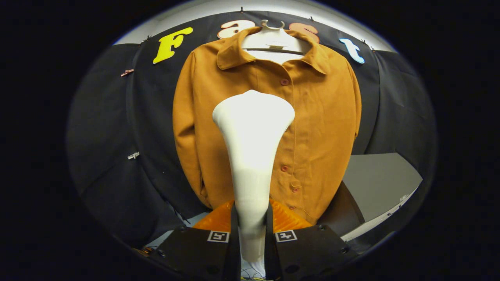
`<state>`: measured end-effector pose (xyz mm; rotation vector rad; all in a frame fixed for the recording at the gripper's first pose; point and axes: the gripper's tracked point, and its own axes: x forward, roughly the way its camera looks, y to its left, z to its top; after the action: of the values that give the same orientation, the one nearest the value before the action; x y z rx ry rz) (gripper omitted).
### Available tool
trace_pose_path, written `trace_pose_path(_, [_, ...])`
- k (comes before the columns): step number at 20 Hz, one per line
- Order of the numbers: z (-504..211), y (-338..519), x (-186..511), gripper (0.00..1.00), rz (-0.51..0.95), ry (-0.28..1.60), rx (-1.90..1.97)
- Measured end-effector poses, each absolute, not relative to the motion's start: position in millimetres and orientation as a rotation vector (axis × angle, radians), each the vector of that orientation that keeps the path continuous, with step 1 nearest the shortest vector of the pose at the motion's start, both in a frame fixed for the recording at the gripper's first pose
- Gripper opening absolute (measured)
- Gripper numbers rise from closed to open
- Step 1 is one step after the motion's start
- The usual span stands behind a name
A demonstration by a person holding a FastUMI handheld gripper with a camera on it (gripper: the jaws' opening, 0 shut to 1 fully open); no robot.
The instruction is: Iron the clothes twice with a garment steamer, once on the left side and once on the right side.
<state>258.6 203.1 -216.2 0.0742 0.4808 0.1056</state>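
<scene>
A mustard-brown button shirt (320, 128) hangs on a white hanger (272, 37) against the booth's black wall. My gripper (252, 218) is shut on the handle of a white garment steamer (252, 132), both fingers pressing its narrow lower part. The steamer rises from between the fingers, and its wide head covers the shirt's chest left of the button row, at about mid-height. Whether the head touches the cloth I cannot tell. The shirt's hem hangs just beyond the fingers.
A grey table surface (379, 183) lies to the right of the shirt, with its pale edge running toward the fingers. Small clips (133, 155) pin the black cloth to the left of the shirt.
</scene>
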Motion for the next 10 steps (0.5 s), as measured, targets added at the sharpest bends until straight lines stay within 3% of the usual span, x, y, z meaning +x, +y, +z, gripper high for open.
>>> trace_pose_path(10, [-185.7,237.6,317.8,0.27,0.091,0.399,0.069])
